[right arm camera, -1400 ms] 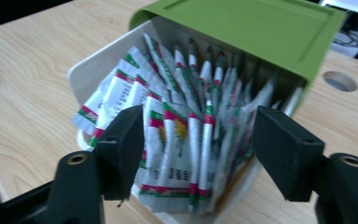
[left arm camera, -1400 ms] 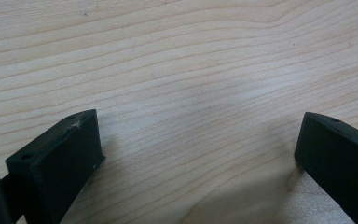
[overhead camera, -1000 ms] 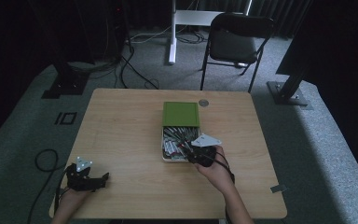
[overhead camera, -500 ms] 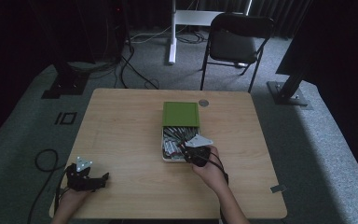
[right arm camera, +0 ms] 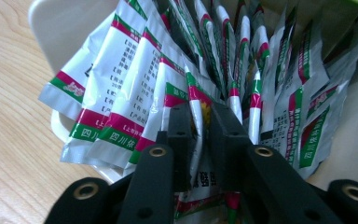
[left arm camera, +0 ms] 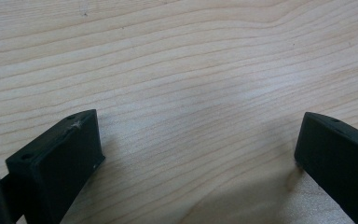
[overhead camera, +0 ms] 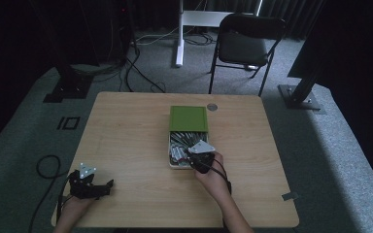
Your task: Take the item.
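Observation:
A white box (overhead camera: 171, 164) with its green lid (overhead camera: 188, 118) slid back sits mid-table, packed with several silver sachets (overhead camera: 179, 142) printed red and green. My right gripper (overhead camera: 189, 155) reaches into the box's near end. In the right gripper view its jaws (right arm camera: 200, 114) have just been closing and pinch one upright sachet (right arm camera: 196, 100) among the others (right arm camera: 121, 88). My left gripper (overhead camera: 108, 186) rests at the table's near left corner. In the left gripper view it (left arm camera: 198, 140) stands open over bare wood.
The wooden table (overhead camera: 126, 136) has a small round disc (overhead camera: 212, 107) near its far edge. Behind the table stand a black folding chair (overhead camera: 245, 43) and a white post (overhead camera: 179, 34). Cables lie on the grey floor at left (overhead camera: 46, 165).
My right gripper has shifted a little left and down into the box of sachets. The left gripper has stayed put.

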The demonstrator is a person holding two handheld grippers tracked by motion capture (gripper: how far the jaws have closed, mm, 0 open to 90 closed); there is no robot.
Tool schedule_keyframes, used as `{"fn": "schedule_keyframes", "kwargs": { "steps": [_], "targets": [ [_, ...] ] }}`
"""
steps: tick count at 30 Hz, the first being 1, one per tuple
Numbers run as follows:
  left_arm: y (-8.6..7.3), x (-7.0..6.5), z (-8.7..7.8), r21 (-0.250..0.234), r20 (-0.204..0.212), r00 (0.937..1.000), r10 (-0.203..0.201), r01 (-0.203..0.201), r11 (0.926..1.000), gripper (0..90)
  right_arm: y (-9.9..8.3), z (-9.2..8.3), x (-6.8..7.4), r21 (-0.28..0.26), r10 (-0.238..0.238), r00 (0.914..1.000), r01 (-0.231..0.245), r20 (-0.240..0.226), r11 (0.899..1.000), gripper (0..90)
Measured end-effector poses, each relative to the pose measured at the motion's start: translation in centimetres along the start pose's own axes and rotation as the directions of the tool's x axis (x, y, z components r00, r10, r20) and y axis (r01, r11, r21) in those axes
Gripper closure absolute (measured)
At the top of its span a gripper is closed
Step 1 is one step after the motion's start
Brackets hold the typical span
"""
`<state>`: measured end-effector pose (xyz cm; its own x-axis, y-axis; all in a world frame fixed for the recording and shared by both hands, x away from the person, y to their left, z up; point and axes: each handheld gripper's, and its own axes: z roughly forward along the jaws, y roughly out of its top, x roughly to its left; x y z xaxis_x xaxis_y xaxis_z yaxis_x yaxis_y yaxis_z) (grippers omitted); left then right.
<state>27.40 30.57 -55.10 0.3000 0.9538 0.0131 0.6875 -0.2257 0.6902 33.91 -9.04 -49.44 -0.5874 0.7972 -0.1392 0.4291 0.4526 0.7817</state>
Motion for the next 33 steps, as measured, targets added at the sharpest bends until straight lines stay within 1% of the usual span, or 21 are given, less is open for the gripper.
{"fn": "schedule_keyframes", "kwargs": {
  "steps": [2,5,11,14,24,26,27,31,33],
  "targets": [
    [0.0,0.0,0.0,0.000,0.000,1.0000,0.000,0.000,1.0000,1.4,-0.1,0.2,0.1,0.005,-0.009,0.9999,0.008,0.012,1.000,81.2],
    [0.0,0.0,0.0,0.001,0.000,1.0000,0.001,-0.001,1.0000,1.4,-0.2,0.3,0.2,0.004,0.003,0.9997,-0.003,0.023,1.000,82.8],
    [0.0,0.0,0.0,0.001,0.000,1.0000,0.001,-0.001,1.0000,1.4,0.0,0.1,0.0,0.007,0.008,0.9992,-0.008,0.039,1.000,87.4],
    [0.0,0.0,0.0,0.000,0.000,1.0000,0.000,0.000,1.0000,1.4,0.2,-0.2,-0.3,0.006,0.024,0.9994,-0.024,0.026,1.000,88.2],
    [0.0,0.0,0.0,0.000,0.000,1.0000,0.000,0.000,1.0000,1.4,0.7,-1.1,-0.4,-0.010,0.033,0.9994,-0.033,-0.006,0.999,89.0],
    [0.0,0.0,0.0,-0.001,0.000,1.0000,-0.001,0.001,1.0000,1.4,0.9,-1.4,-0.4,-0.020,0.040,0.9991,-0.041,-0.012,0.999,89.1],
    [0.0,0.0,0.0,0.000,0.000,1.0000,0.000,0.000,1.0000,1.4,1.0,-1.5,-0.4,-0.019,0.037,0.9992,-0.037,-0.015,0.999,89.1],
    [0.0,0.0,0.0,-0.001,0.000,1.0000,-0.001,0.001,1.0000,1.4,1.3,-2.0,-0.5,-0.034,0.054,0.9981,-0.055,-0.031,0.998,89.2],
    [0.0,0.0,0.0,-0.001,0.000,1.0000,-0.001,0.001,1.0000,1.4,1.6,-2.5,-0.6,-0.051,0.062,0.9970,-0.064,-0.047,0.997,89.2]
  ]
}}
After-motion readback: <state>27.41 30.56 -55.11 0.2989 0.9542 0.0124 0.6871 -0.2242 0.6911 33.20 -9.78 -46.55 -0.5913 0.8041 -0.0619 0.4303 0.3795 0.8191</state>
